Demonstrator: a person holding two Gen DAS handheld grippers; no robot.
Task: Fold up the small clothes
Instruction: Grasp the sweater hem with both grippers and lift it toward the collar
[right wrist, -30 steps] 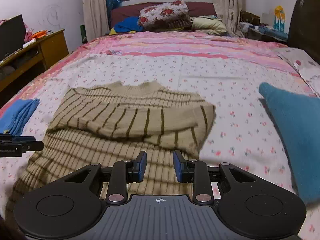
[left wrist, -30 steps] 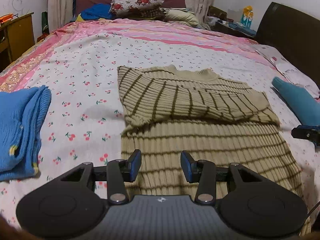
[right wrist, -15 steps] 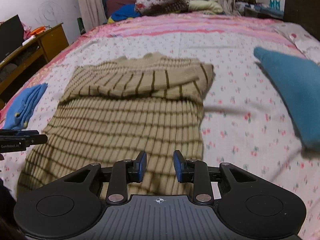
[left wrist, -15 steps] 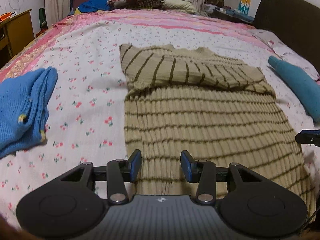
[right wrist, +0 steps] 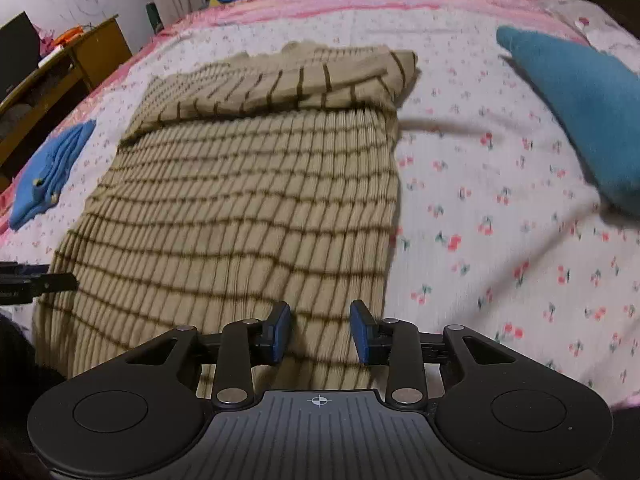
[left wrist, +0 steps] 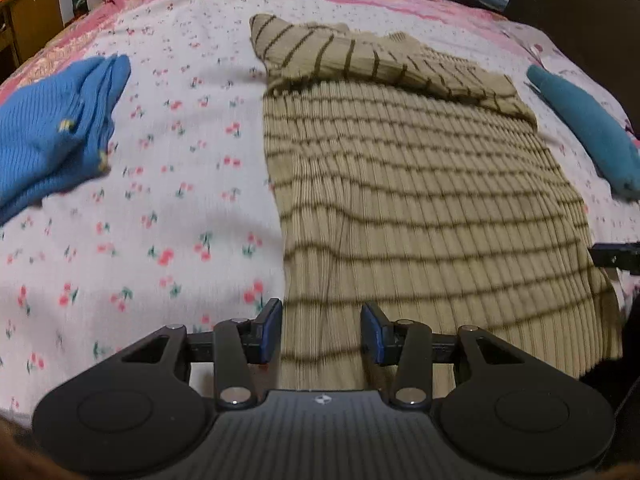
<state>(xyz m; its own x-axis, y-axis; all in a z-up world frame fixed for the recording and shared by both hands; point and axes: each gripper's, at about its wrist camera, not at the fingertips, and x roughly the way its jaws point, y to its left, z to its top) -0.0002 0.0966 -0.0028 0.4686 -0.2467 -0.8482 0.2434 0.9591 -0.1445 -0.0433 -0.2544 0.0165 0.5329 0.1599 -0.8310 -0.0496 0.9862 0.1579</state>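
Left wrist view, nearest first: left tongs (left wrist: 321, 332), blue pads parted moderately, nothing gripped; the sweater's near-left hem corner shows in the gap below them, no pad pressing on it. Right wrist view, nearest: right tongs (right wrist: 320, 330), jaws opening, nothing held; the near-right hem corner lies beneath the gap.

Item: striped ribbed sweater (left wrist: 420, 200), tan with dark bands, spread flat along the middle of the bed (left wrist: 168, 208), hem toward the near edge, collar toward the far end. Both sleeves (right wrist: 288, 84) are already folded across the chest at the far end.

Step in hand, as judged: taking both hem corners to fold the body up toward the collar. To do it well:
- set each pair of pads astride the hem edge at its own corner, deep enough to catch both knit layers;
- avoid pinching the floral bedsheet beneath;
- close both together, lift evenly, keep the hem taut between the corners so the rib does not sag;
- carry far enough to cover the folded sleeves without dragging them askew.

Beside, left edge of bed: folded blue knit garment (left wrist: 52, 132), well apart. Right side: teal garment (right wrist: 580, 108), apart from the sweater.

Far: pink bedspread border (right wrist: 400, 0), wooden desk (right wrist: 80, 60) off the left side.
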